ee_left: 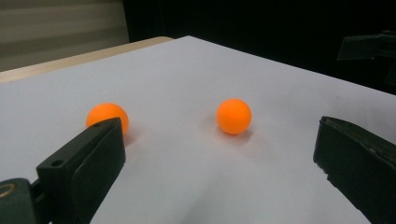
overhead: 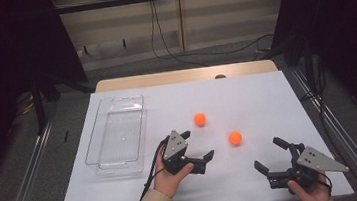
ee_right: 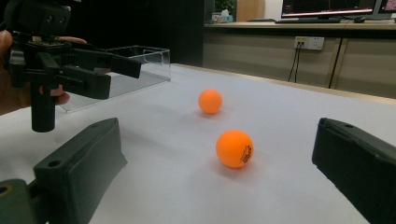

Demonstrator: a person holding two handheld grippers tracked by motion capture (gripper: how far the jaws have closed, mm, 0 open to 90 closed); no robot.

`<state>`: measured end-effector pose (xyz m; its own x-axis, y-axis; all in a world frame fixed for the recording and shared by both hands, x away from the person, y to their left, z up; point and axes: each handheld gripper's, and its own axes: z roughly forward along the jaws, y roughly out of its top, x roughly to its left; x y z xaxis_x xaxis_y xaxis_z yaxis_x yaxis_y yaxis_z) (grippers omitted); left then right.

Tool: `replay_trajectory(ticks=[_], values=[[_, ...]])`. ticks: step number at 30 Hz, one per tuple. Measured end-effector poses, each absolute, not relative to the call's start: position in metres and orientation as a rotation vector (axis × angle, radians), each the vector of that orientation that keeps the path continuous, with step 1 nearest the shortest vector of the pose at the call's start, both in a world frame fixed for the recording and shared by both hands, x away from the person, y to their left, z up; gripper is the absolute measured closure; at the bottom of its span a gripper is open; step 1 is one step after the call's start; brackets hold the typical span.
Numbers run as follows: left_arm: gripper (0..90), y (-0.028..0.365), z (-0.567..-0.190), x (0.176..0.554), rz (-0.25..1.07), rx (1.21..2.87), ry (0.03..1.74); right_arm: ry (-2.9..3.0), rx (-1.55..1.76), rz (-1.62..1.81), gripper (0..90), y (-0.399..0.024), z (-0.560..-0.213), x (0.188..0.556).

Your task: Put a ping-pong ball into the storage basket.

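Two orange balls lie on the white sheet: the far ball [overhead: 199, 119] [ee_left: 107, 115] [ee_right: 210, 101] and the near ball [overhead: 234, 138] [ee_left: 234, 116] [ee_right: 234, 148]. My left gripper [overhead: 199, 143] [ee_left: 218, 147] [ee_right: 100, 70] stands open, held in a hand just left of both balls and aimed at them. In the left gripper view one of its jaws partly covers the far ball. My right gripper [overhead: 266, 153] [ee_right: 217, 127] is open near the front right of the sheet, and the near ball lies ahead between its jaws, untouched.
A clear plastic tray [overhead: 115, 137] [ee_right: 149, 63] stands empty on the left side of the white sheet [overhead: 251, 93]. A strip of wooden table edge [overhead: 184, 76] shows beyond the sheet. Dark curtains and metal rails flank the table.
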<state>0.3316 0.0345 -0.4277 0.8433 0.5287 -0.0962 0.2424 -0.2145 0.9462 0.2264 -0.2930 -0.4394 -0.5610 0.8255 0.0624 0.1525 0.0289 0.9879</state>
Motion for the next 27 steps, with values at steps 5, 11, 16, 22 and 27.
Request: replay_trajectory(ticks=[5,11,16,22,27], values=[[2.2,0.0336,-0.4262,0.3333,0.292,1.805,0.588,1.756,0.997,1.577,1.2,-0.2933,-0.4393,0.2263],[2.2,0.0299,-0.4270,0.3352,0.280,1.814,0.588,1.759,0.994,1.574,1.2,-0.2935,-0.4395,0.2266],[2.2,0.0278,-0.4280,0.3361,0.274,1.824,0.586,1.759,0.994,1.576,1.2,-0.2937,-0.4395,0.2266],[2.3,0.0260,-0.4284,0.3370,0.274,1.826,0.584,1.760,0.995,1.575,1.2,-0.2937,-0.4397,0.2268],[2.3,0.0247,-0.4268,0.3381,0.279,1.827,0.584,1.761,0.995,1.574,1.2,-0.2938,-0.4397,0.2267]])
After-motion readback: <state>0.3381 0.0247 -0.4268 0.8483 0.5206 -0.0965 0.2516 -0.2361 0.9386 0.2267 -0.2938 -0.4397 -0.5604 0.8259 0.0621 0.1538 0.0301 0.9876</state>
